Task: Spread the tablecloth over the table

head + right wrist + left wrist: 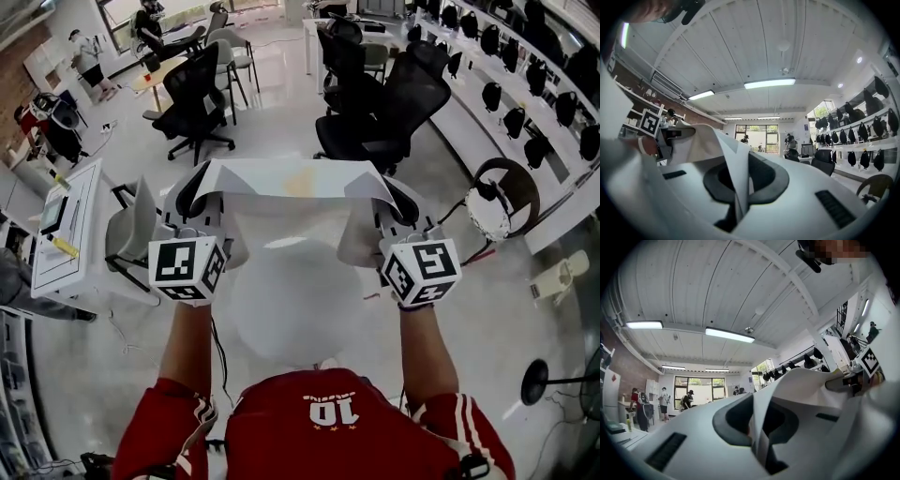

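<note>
Two level claws [194,195] [394,195] on tablecloth [281,176]

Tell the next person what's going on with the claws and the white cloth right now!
Left claw: shut on one end of the tablecloth.
Right claw: shut on the other end.
Cloth: up in the air, stretched between both claws, hanging toward the person.
Done: cloth picked up.
Left to do: lower it and spread it over what looks like the table, the pale round top below.
</note>
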Demonstrator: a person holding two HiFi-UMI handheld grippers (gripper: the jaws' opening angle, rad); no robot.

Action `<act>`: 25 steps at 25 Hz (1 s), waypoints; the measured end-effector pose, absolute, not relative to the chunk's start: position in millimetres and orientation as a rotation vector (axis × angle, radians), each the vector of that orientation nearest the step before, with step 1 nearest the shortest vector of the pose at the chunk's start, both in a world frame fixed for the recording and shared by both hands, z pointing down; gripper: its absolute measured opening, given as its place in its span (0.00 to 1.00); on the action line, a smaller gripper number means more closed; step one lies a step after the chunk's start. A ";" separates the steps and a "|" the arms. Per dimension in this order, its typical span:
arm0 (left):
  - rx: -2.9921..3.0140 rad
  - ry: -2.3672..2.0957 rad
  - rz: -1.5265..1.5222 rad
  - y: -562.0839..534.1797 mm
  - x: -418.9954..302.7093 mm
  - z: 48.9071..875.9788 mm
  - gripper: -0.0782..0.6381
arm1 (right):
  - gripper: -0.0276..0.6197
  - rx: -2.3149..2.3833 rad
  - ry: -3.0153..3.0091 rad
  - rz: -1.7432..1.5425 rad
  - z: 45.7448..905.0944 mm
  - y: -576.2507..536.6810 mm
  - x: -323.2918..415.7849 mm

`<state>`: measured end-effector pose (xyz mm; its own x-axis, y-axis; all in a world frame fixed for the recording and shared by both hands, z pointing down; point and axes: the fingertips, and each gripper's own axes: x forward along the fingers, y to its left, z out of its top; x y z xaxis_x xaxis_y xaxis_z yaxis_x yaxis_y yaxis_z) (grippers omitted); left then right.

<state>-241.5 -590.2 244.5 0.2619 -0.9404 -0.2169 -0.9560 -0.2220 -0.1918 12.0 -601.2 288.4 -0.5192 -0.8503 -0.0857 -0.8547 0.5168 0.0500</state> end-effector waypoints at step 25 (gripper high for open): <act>-2.582 1.922 -0.151 -542.8 -248.1 428.7 0.13 | 0.07 -1.622 2.892 -0.263 438.7 -556.5 9.9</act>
